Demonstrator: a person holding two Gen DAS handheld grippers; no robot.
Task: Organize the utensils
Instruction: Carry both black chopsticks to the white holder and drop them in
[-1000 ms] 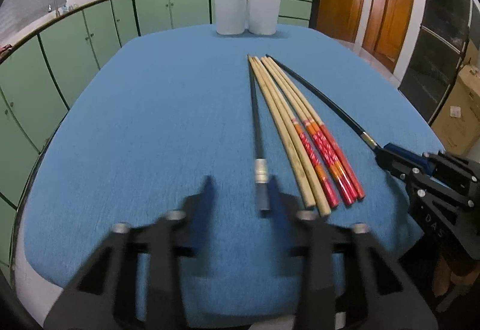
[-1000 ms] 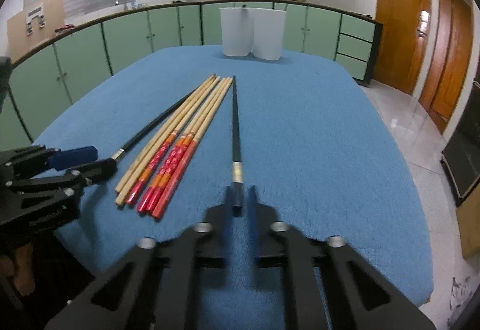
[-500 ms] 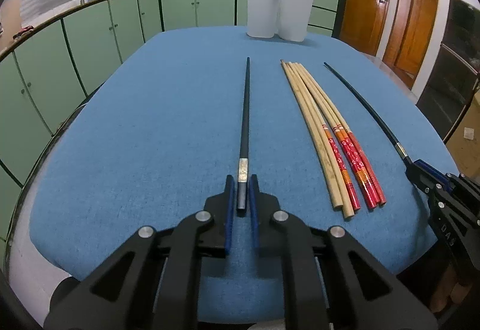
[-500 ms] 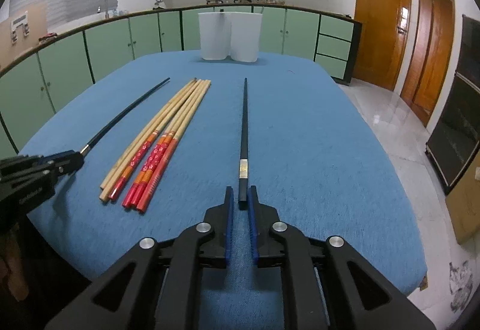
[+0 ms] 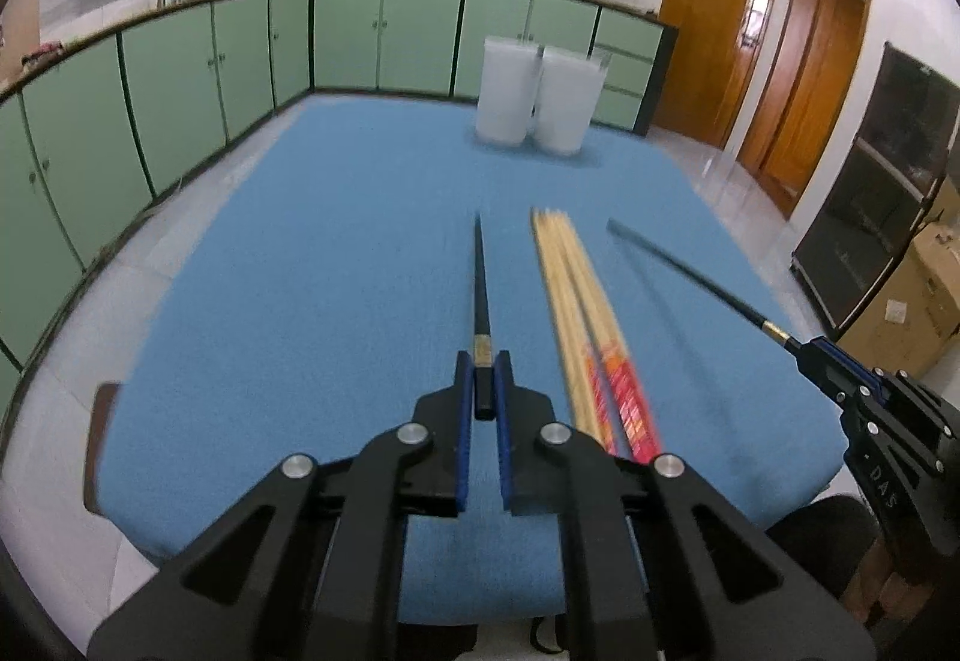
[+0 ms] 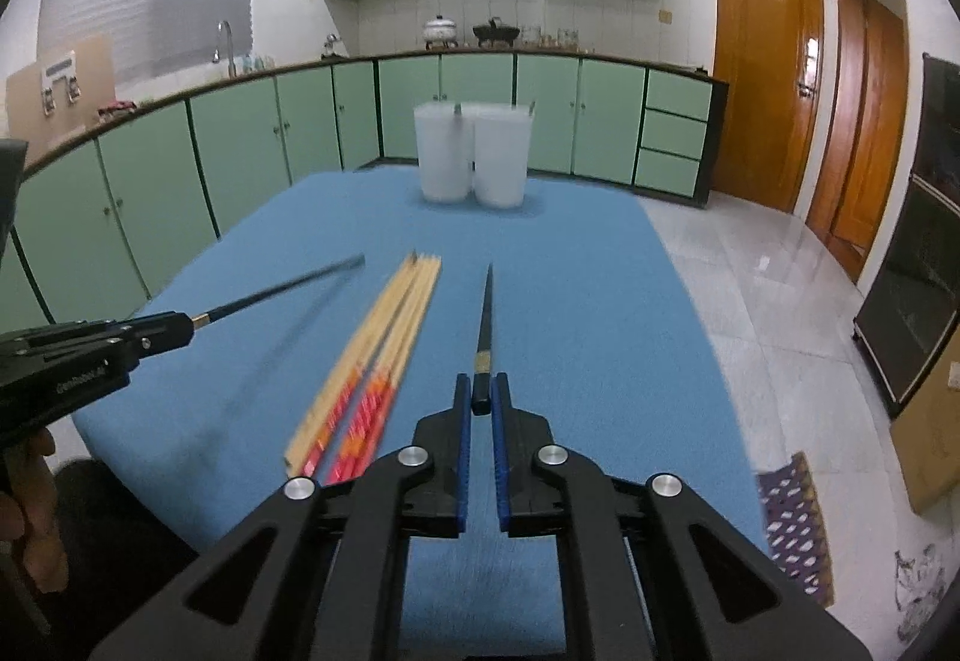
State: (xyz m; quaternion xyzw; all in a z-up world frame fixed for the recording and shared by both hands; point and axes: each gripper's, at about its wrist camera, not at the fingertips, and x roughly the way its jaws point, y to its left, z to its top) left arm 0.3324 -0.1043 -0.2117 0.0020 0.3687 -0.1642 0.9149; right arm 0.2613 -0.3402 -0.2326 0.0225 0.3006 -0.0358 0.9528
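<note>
My left gripper [image 5: 482, 382] is shut on the thick end of a black chopstick [image 5: 480, 289], which points away from me above the blue tablecloth [image 5: 336, 301]. My right gripper [image 6: 482, 391] is shut on the end of a second black chopstick [image 6: 485, 319], also lifted off the cloth. Between them a bundle of wooden chopsticks [image 5: 576, 301] with red and orange ends lies flat, blurred in both views [image 6: 384, 349]. Each view also shows the other gripper from the side: the right gripper [image 5: 834, 361] and the left gripper [image 6: 168, 331]. Two white containers [image 5: 510, 96] [image 6: 444, 153] stand together at the far end.
The table's near edge runs just under both grippers. Green cabinets [image 6: 240, 144] line the back and left walls. Wooden doors [image 6: 768, 72] and a dark cabinet [image 6: 912, 301] stand to the right. A patterned mat [image 6: 792, 517] lies on the floor.
The left gripper went from open beside its black chopstick to shut on it. Both grippers then rose, lifting the two black chopsticks off the cloth. The wooden bundle stayed put.
</note>
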